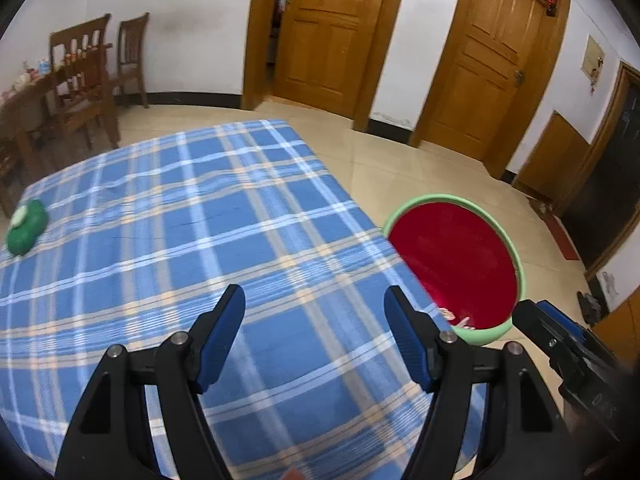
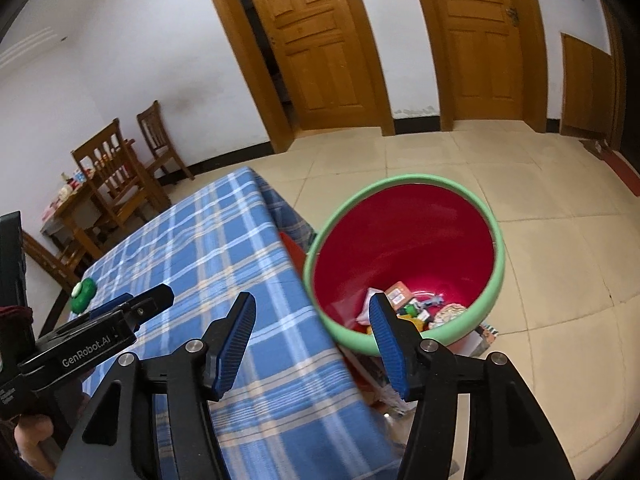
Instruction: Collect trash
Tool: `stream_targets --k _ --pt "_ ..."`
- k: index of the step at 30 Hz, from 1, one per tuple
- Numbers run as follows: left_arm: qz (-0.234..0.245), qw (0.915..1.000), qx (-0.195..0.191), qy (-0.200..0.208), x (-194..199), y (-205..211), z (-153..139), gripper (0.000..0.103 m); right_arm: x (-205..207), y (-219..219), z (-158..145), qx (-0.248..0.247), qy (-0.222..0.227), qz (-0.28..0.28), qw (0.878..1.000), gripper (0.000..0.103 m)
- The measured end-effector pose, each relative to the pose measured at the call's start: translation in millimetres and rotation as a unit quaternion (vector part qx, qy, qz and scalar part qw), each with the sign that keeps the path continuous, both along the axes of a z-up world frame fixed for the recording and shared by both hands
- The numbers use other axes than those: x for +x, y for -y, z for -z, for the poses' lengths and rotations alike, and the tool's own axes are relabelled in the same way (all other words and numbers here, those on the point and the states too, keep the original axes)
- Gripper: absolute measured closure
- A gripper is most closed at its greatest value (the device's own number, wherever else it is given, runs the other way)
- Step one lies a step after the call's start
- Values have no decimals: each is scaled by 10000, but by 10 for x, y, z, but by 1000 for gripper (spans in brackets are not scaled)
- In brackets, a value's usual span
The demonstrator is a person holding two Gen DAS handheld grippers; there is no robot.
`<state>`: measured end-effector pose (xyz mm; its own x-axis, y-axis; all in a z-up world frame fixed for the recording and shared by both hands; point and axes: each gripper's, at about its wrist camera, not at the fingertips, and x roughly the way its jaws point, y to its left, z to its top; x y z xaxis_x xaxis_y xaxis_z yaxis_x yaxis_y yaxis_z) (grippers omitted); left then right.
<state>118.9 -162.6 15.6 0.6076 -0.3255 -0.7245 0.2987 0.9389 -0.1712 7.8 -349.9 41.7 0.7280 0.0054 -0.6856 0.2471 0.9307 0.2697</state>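
A red bin with a green rim [image 2: 404, 256] stands on the floor beside the table's right edge, with several wrappers and scraps of trash [image 2: 416, 306] at its bottom. My right gripper [image 2: 312, 308] hangs open over the table edge and the bin's near rim, nothing between its blue pads. My left gripper [image 1: 314, 300] is open above the blue plaid tablecloth [image 1: 180, 220], empty too. A green object with a white cap [image 1: 26, 226] lies on the cloth at the far left. The bin [image 1: 456, 264] also shows in the left wrist view.
Wooden chairs [image 1: 88, 80] and a cluttered side table stand at the back left. Two wooden doors [image 1: 332, 32] line the far wall. Tiled floor [image 2: 540, 208] spreads around the bin. Papers lie on the floor under the bin's near side [image 2: 484, 336].
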Motion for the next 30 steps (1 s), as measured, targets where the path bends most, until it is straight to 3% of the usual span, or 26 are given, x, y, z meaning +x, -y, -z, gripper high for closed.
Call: stream_targets --k 9,30 --pt "-193 9995 101 239 -186 -167 -95 32 -31 -247 8 9 9 -284 9996 43" --pt "-339 9988 2 366 -319 -309 -228 32 -109 -348 -115 -25 141 -386 9992 43"
